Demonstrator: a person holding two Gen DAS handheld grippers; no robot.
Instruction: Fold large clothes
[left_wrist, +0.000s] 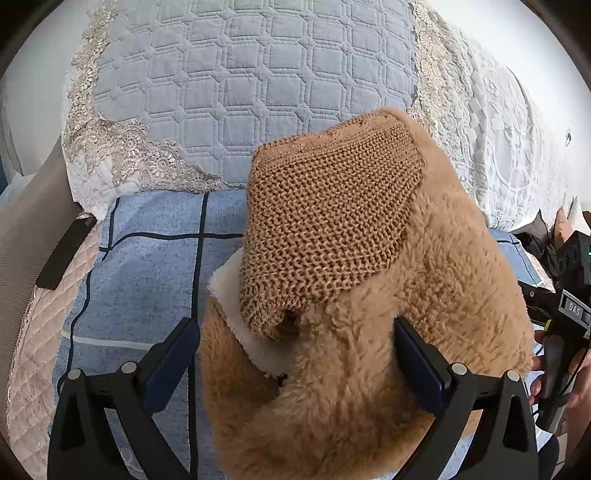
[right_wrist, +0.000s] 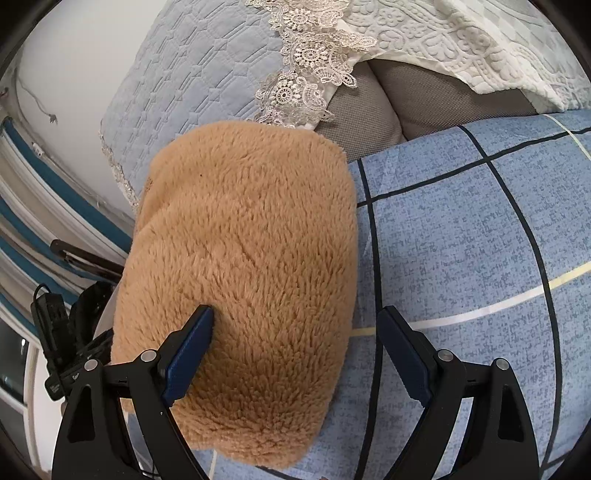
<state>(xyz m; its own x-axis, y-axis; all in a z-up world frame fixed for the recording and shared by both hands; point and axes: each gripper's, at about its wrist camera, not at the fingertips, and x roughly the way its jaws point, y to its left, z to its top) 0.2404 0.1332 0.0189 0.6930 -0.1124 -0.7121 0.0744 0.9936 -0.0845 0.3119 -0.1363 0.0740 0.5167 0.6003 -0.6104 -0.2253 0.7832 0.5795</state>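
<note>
Two claws stand wide apart over a blue checked bedsheet (right_wrist: 461, 240), with quilted, lace-trimmed pillows (left_wrist: 236, 85) behind. A folded tan fleece garment (right_wrist: 243, 258) lies bundled on the bed between the left claw (left_wrist: 295, 354) fingers and partly between the right claw (right_wrist: 295, 347) fingers, neither clamping it.

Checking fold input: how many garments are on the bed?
1: a tan fleece garment with a knit panel, bundled on the blue checked sheet. Others may lie out of view.

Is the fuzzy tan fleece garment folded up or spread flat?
Folded: the tan fleece garment sits as a compact rounded bundle on the blue checked sheet, knit panel doubled over.
</note>
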